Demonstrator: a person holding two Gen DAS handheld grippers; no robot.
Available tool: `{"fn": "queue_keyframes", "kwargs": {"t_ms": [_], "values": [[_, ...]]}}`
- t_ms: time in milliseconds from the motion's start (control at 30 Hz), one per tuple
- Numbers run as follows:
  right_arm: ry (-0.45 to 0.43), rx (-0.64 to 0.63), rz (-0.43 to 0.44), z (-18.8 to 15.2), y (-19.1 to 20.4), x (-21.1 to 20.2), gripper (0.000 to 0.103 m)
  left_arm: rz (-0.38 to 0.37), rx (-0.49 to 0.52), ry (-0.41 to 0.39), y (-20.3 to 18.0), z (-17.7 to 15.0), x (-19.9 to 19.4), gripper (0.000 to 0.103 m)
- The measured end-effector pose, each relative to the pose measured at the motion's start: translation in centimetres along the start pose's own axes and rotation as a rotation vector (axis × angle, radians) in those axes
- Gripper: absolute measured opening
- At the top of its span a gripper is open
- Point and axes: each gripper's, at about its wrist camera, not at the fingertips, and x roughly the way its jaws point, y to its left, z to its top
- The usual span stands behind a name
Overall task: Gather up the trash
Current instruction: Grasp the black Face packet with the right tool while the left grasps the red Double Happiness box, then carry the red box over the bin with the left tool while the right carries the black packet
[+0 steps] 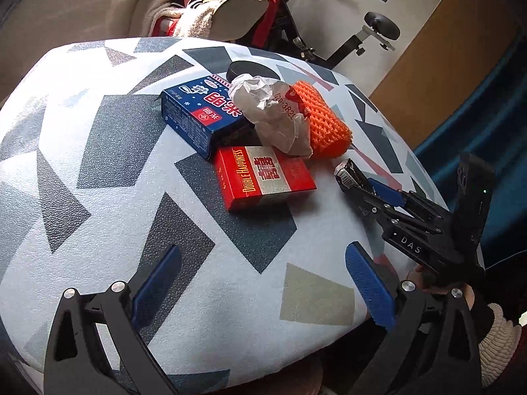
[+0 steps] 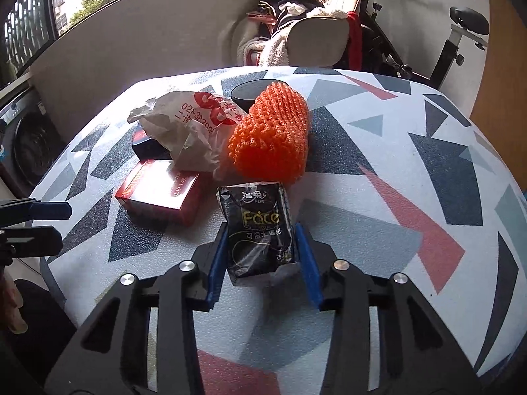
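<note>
Where the right gripper [image 2: 262, 256] reaches over the patterned table [image 2: 395, 171], its two blue pads sit against the sides of a black tissue pack [image 2: 255, 230]; the pack lies flat on the tabletop, wedged between the fingers, its far half sticking out past the tips. Jaws drawn in to the pack's width, gripping it.

Just beyond the fingertips: orange knitted mesh piece [image 2: 270, 138], bulging, close to the pack's far end. To the left of the tips, a red carton [image 2: 158, 191] lying flat. A crumpled white paper bag [image 2: 184, 125] with red print rests partly on the carton and leans against the mesh. Behind both, a black round lid [image 2: 243, 93]. A dark blue box edge shows under the bag.

Left gripper [image 1: 263, 283]: fingers spread wide, nothing between them, only tabletop. Ahead of its tips, the red carton [image 1: 263, 181], then the blue box [image 1: 201, 112], bag [image 1: 273, 115] and mesh [image 1: 326, 121] clustered beyond. To the right of its fingers, the right gripper [image 1: 354, 177] is seen from the side, clamped on the pack's end [image 1: 342, 172].

Beyond the table: a chair heaped with clothes [image 2: 296, 23].
</note>
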Motion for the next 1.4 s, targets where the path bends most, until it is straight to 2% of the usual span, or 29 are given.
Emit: {"fn": "queue_keyframes", "kwargs": {"t_ms": [100,200,400,667,833,900,933,1133,1400], "values": [[-0.026,0.042,-0.013,-0.2,-1.5,-1.1,0.042,0.014,0.011,0.012,-0.9,1.3,2.0,0.097],[-0.044,0.064,-0.035,-0.4,-2.6,-2.1,0.042,-0.012,-0.006,0.047,-1.1,2.8,4.0,0.097],[-0.062,0.083,-0.035,-0.7,-3.9,-3.1,0.041,0.087,-0.024,0.070,-1.3,5.3,6.7,0.097],[-0.060,0.085,-0.014,-0.9,-3.9,-2.8,0.041,0.163,0.001,0.086,-2.3,6.8,8.9,0.097],[-0.051,0.087,-0.003,-1.0,-3.7,-2.6,0.041,0.231,0.092,0.084,-3.0,6.7,9.8,0.097],[-0.048,0.087,-0.003,-1.0,-3.6,-2.5,0.041,0.214,0.079,0.080,-2.7,6.7,9.6,0.097],[-0.048,0.086,-0.002,-1.0,-3.6,-2.6,0.041,0.214,0.074,0.076,-2.6,6.6,9.3,0.089],[-0.048,0.063,0.006,-0.9,-2.5,-3.3,0.041,0.206,0.108,0.063,-2.5,5.5,6.9,0.089],[-0.039,0.029,0.027,-1.6,-0.3,-4.9,0.041,0.117,0.120,-0.005,-2.7,1.5,1.4,0.089]]}}
